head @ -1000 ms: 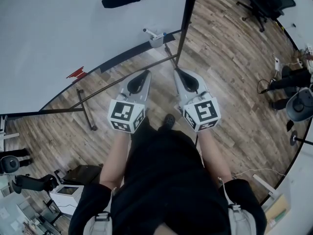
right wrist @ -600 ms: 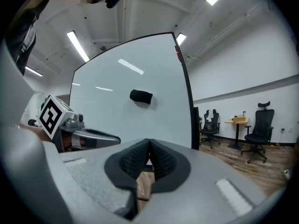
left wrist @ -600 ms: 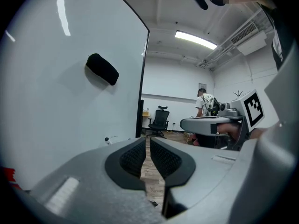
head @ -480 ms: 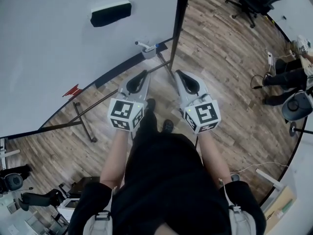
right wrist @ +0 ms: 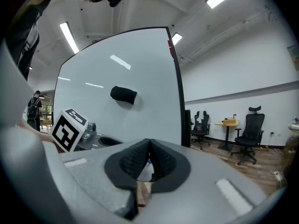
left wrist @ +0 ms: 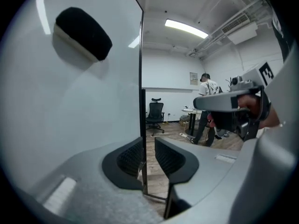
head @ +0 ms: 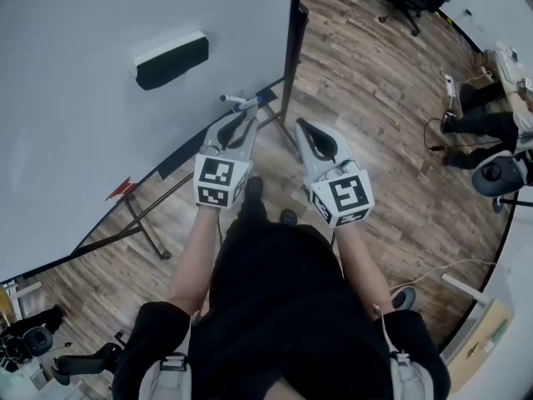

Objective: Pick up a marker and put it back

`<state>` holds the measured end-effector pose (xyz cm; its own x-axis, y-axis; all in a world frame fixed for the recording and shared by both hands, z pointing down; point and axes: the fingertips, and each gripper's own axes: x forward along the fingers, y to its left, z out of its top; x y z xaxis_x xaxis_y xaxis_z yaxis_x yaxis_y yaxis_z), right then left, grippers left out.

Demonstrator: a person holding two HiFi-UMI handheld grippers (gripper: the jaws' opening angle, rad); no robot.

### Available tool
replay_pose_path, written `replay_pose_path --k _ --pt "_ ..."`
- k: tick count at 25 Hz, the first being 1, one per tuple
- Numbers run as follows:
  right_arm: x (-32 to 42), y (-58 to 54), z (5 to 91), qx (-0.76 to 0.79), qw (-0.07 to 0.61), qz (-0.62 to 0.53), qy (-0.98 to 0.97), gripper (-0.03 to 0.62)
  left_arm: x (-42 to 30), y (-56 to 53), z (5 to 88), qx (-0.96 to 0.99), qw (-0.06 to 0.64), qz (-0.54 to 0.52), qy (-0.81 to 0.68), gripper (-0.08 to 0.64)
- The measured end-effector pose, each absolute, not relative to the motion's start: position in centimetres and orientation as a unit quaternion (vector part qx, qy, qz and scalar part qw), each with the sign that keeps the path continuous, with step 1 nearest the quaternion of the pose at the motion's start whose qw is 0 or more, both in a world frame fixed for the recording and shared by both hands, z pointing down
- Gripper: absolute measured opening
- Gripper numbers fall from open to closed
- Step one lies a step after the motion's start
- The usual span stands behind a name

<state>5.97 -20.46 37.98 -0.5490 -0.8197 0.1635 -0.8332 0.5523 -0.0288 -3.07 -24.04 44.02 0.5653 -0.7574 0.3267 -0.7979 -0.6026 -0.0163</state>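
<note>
Marker (head: 238, 101) sits at the lower right corner of the whiteboard (head: 92, 148), below and to the right of the eraser (head: 171, 59). In the head view its long axis runs left to right along the board's bottom edge, with the blue end to the right. That puts it crosswise to the line of reach.

It lies straight ahead of the left gripper (head: 239, 121), just beyond the tips. This gripper is clearly the nearer one. Its jaws stand a little apart with nothing between them; only the board's dark edge post shows through the gap in the left gripper view. The right gripper (head: 301, 127) hangs beside it, off to the marker's right, with its jaws pressed together at the tips and holding nothing.

Compared with a second ago, the board and marker have drawn much closer to both grippers. The marker was well ahead of the left tips then, and is now almost at them. A short push forward with wider jaws looks like what the grasp calls for.
</note>
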Motion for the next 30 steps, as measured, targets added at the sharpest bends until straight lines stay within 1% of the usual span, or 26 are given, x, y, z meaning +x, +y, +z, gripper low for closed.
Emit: replay_pose_path --k 7,13,30 --pt "6.2 -23.2 38.4 0.494 0.071 0.055 -0.865 0.002 -2.5 -27.5 47.4 0.888 0.051 0.201 -0.411 0.098" --pt "6.3 -24.6 38.8 0.509 0.076 0.061 -0.855 0.002 -2.2 -29.2 49.5 0.889 0.042 0.235 -0.391 0.101" --pt "7.2 -25.9 39.5 0.539 0.070 0.075 -0.836 0.002 -1.0 -30.7 51.7 0.890 0.025 0.287 -0.354 0.101"
